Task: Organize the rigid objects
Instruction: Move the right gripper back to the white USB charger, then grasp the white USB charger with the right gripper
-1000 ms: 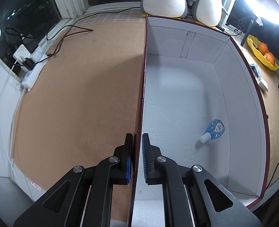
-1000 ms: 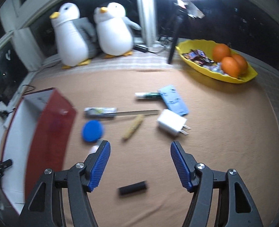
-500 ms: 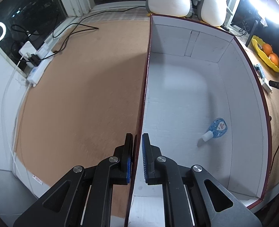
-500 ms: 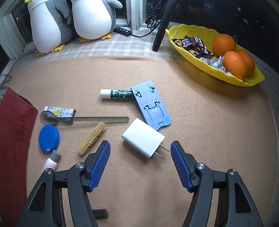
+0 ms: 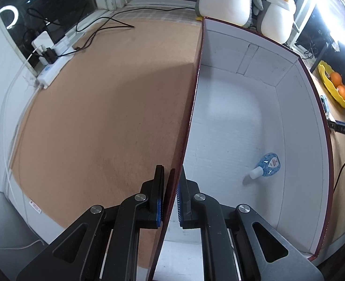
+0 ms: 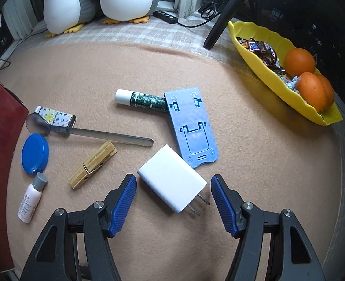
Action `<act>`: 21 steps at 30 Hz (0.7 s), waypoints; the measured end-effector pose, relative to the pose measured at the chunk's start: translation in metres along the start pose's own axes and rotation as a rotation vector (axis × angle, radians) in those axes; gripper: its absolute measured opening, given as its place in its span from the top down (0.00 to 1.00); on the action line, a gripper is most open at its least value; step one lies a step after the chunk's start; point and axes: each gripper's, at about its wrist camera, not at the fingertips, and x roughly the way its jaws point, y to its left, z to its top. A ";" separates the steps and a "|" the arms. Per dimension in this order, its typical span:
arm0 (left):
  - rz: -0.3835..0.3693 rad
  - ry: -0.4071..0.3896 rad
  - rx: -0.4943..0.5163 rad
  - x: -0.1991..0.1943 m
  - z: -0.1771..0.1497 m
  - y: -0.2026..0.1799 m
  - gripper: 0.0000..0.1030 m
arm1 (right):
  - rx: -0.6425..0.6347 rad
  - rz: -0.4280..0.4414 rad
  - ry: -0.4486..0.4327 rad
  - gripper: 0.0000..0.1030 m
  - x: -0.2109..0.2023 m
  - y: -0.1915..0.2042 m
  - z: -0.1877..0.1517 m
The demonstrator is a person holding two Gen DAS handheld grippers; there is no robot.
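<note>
My right tool (image 6: pixel 172 201) has dropped toward the white charger (image 6: pixel 171 181), jaws wide astride it on the counter (image 6: pixel 254 128); pickup looks next. My left tool (image 5: pixel 170 196) clamps the box wall (image 5: pixel 191 117).

Matt felt tabletop (image 6: pixel 254 140), wooden clothespin (image 6: pixel 92 164), glossy white plastic charger (image 6: pixel 171 178), metal spoon (image 6: pixel 88 131)

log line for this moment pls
left gripper: shut on box wall | right gripper: open over white charger | box holds blue bottle
</note>
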 end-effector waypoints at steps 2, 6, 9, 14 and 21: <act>-0.001 -0.002 -0.008 0.000 -0.001 0.001 0.92 | -0.009 0.010 0.005 0.44 0.002 0.000 0.000; -0.001 -0.009 -0.029 -0.001 -0.002 0.003 0.92 | -0.022 0.040 0.009 0.54 0.001 0.003 0.000; -0.003 -0.014 -0.045 -0.001 -0.003 0.004 0.92 | -0.037 0.048 0.010 0.60 0.000 0.005 -0.001; -0.002 -0.023 -0.073 -0.002 -0.005 0.005 0.92 | -0.043 0.054 0.005 0.63 -0.002 0.006 -0.001; 0.005 -0.022 -0.072 -0.002 -0.006 0.006 0.92 | -0.083 0.030 0.003 0.58 -0.001 0.009 0.002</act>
